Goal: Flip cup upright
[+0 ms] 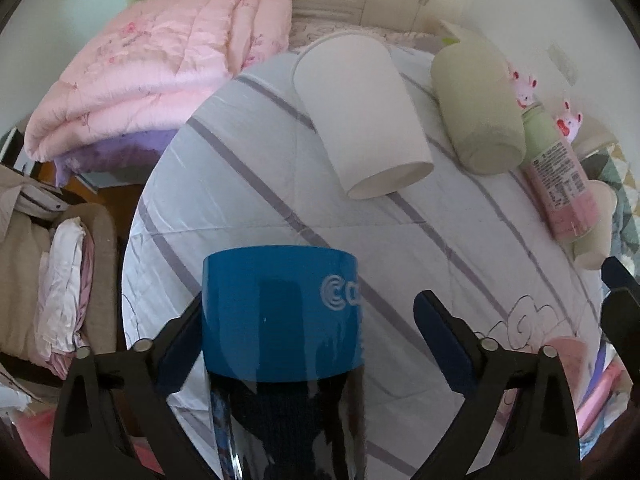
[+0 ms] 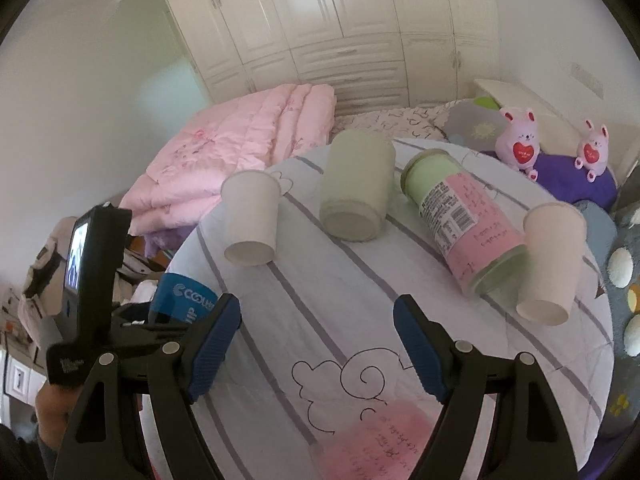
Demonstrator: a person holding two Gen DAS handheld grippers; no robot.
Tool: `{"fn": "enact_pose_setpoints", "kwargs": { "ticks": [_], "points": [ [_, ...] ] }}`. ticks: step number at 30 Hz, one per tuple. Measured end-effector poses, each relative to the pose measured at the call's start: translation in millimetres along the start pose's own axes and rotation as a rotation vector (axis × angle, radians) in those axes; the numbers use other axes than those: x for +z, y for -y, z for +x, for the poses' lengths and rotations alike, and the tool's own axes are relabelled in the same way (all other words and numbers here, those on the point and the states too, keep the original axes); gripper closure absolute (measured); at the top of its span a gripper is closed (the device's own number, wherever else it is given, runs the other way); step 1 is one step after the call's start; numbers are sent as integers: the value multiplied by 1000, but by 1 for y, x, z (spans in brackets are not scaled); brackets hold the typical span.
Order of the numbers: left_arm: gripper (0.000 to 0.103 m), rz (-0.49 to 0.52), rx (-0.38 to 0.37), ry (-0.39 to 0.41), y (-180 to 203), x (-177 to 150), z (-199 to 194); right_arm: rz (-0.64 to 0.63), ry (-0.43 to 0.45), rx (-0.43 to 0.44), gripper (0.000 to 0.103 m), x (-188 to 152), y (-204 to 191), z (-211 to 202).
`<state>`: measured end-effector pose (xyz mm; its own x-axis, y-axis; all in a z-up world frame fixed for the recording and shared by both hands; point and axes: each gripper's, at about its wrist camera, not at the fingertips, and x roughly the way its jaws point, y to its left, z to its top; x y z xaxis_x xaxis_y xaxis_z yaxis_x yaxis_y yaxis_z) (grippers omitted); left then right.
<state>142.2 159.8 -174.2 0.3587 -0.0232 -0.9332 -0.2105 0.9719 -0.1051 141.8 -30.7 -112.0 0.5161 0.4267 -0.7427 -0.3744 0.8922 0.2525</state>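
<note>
Several cups lie on their sides on a white striped quilt (image 2: 320,300). A blue and clear cup (image 1: 280,320) sits between the fingers of my left gripper (image 1: 308,328), against the left finger; the right finger stands apart from it, so the gripper is open. It also shows in the right wrist view (image 2: 184,296). A white paper cup (image 1: 360,116) (image 2: 252,220), a pale green cup (image 1: 480,108) (image 2: 356,192), a green and pink labelled cup (image 1: 556,176) (image 2: 464,220) and another white paper cup (image 2: 552,264) lie beyond. My right gripper (image 2: 316,340) is open and empty above the quilt.
A folded pink duvet (image 1: 160,68) (image 2: 240,148) lies at the back left. Two pink plush rabbits (image 2: 520,144) sit on a purple cushion at the back right. White wardrobes (image 2: 340,20) stand behind. Clothes are piled on a chair (image 1: 52,280) to the left.
</note>
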Motion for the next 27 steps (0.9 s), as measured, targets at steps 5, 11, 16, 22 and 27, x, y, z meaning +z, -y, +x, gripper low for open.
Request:
{"fn": "enact_pose_setpoints", "kwargs": {
  "ticks": [5, 11, 16, 22, 27],
  "points": [
    [33, -9, 13, -30, -5, -1, 3, 5, -6, 13, 23, 1, 5, 1],
    [34, -35, -17, 19, 0, -3, -8, 1, -22, 36, 23, -2, 9, -2],
    [34, -22, -58, 110, 18, -3, -28, -41, -25, 65, 23, -7, 9, -7],
    [34, 19, -104, 205, 44, 1, -42, -65, -17, 41, 23, -13, 14, -14],
    [34, 55, -117, 281, 66, -1, -46, -77, -5, 5, 23, -12, 21, -18]
  ]
}}
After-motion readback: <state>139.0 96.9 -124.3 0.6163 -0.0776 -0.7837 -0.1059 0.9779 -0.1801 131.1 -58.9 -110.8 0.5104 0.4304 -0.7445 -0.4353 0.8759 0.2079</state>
